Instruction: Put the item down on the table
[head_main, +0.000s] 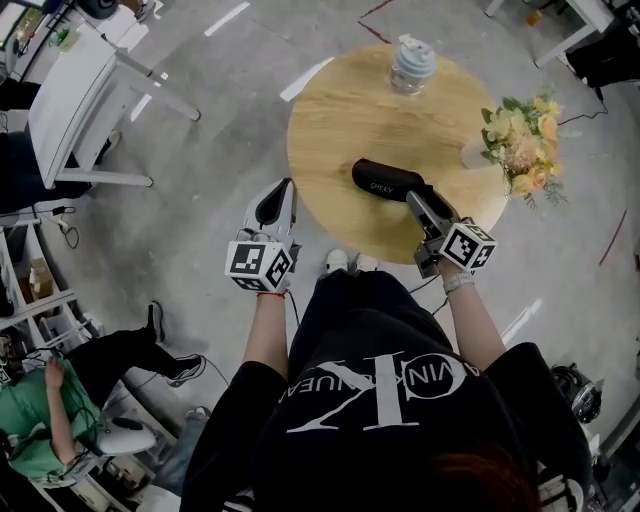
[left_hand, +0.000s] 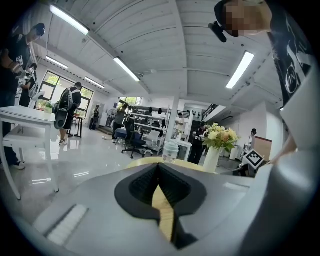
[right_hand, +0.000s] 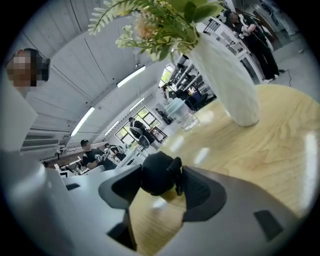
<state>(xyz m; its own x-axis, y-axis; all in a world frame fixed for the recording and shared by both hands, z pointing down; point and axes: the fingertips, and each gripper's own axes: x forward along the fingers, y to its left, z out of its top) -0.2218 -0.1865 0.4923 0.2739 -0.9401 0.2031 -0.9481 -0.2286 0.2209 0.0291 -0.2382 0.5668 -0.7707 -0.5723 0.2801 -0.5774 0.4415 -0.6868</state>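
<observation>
Round table (head_main: 340, 110): pale wood with visible grain, smooth, with a soft sheen, upper centre of the head view.
Black case (head_main: 385, 180): matt black, cloth-like surface.
Right gripper (head_main: 418, 198): smooth matt grey plastic, with black ribbed pads (right_hand: 202, 192).
Left gripper (head_main: 281, 196): the same grey plastic shell, with black ribbed pads (left_hand: 140, 186).
Vase (right_hand: 227, 80): white, smooth, faintly glossy, upper right of the right gripper view.
Floor (left_hand: 75, 160): grey, polished and reflective, left of the left gripper view.
</observation>
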